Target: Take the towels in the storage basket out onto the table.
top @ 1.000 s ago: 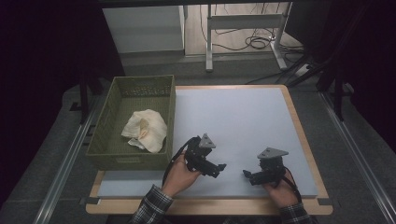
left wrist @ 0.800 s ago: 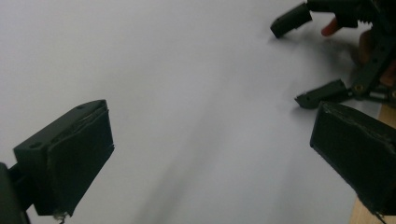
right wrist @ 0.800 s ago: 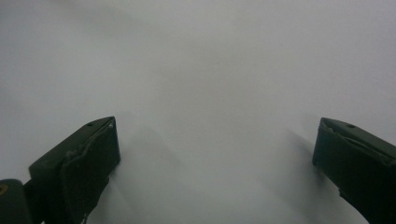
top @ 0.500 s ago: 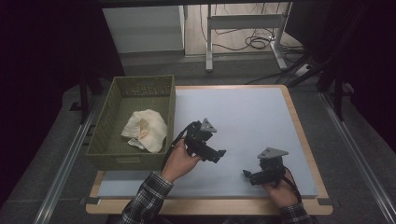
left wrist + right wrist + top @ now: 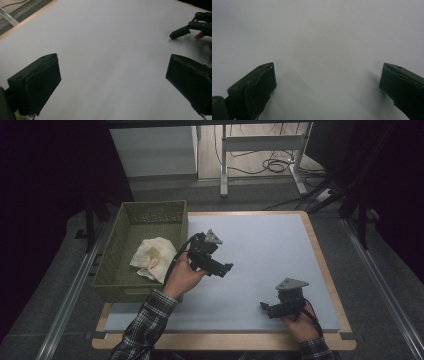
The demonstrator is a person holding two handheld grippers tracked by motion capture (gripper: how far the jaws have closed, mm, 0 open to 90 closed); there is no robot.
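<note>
Crumpled cream cloth (image 5: pixel 152 258) lay in the green plastic basket (image 5: pixel 116 282) at the tabletop's left edge (soft, light; pinch a raised fold). 2 grippers, left gripper (image 5: pixel 221 268) and right gripper (image 5: pixel 263 306), were open, empty.

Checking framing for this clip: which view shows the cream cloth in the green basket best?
The high view. There the cloth lies crumpled in the green basket, whole and unobstructed, just left of the left gripper. The left gripper view catches at most a pale scrap at its bottom left edge; the right gripper view looks at the bare white mat.
</note>
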